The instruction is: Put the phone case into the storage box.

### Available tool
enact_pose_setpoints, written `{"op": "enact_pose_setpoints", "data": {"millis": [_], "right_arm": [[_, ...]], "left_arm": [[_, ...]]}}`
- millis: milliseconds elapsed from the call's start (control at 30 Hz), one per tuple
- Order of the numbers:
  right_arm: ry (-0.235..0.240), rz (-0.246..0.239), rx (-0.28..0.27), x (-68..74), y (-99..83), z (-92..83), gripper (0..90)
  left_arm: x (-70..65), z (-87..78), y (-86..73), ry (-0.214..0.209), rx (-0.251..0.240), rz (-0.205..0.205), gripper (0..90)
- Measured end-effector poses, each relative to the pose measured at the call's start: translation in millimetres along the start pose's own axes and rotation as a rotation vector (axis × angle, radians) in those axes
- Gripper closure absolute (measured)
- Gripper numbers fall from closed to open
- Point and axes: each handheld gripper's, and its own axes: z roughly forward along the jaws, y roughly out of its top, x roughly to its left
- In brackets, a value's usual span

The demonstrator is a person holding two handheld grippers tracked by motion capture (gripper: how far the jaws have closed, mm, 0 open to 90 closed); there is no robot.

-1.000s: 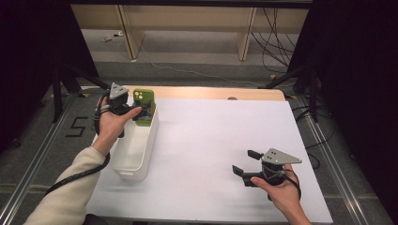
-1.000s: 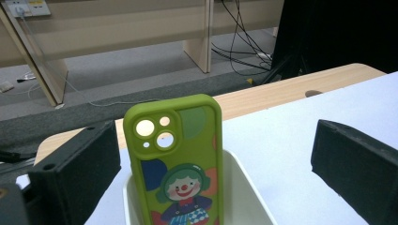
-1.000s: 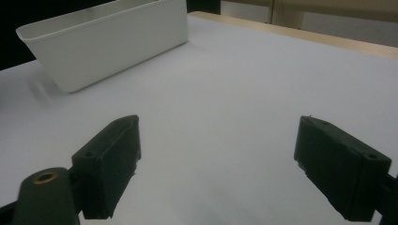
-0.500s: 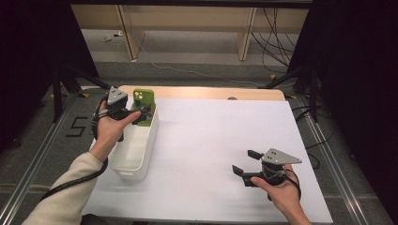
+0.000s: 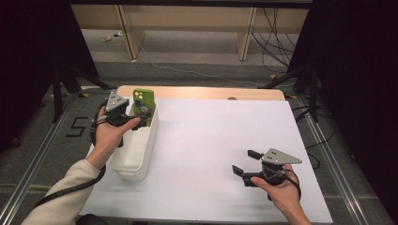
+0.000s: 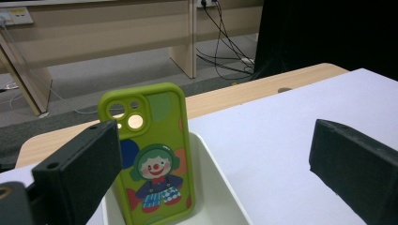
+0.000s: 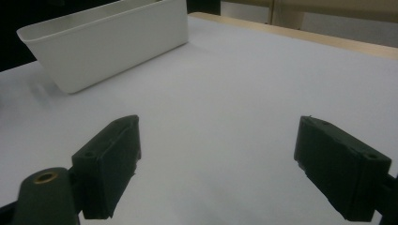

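In the high view, the left gripper (image 5: 133, 123) partly hides the green clown-printed phone case (image 5: 142, 106), standing upright at the far end of the white rectangular plastic bin (image 5: 141, 152), upper left. The left gripper view shows its jaws spread wide, holding nothing, the case (image 6: 152, 159) behind the left jaw. The right gripper (image 5: 243, 162), lower right, is spread apart over the white tabletop (image 5: 216, 136)

The person's left hand (image 5: 109, 133) reaches forward from a cream-coloured sleeve (image 5: 65, 187), wrapped round the black two-jaw left gripper (image 5: 133, 121) with its grey three-cornered plate on top. Its jaws stand wide apart (clearest in the left gripper view). The right hand (image 5: 277, 190), at the near right, holds the black right gripper (image 5: 244, 164) low, pointing left, jaws likewise spread wide with nothing between them.
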Motion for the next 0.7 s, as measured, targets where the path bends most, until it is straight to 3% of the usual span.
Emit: {"op": "enact_pose_setpoints", "data": {"millis": [700], "right_arm": [[-0.002, -0.003, -0.004, 0.3, 0.4, -0.8, 16.1]], "left_arm": [[-10.6, -16.5, -7.0, -0.032, -0.015, 0.014, 3.4]]}}
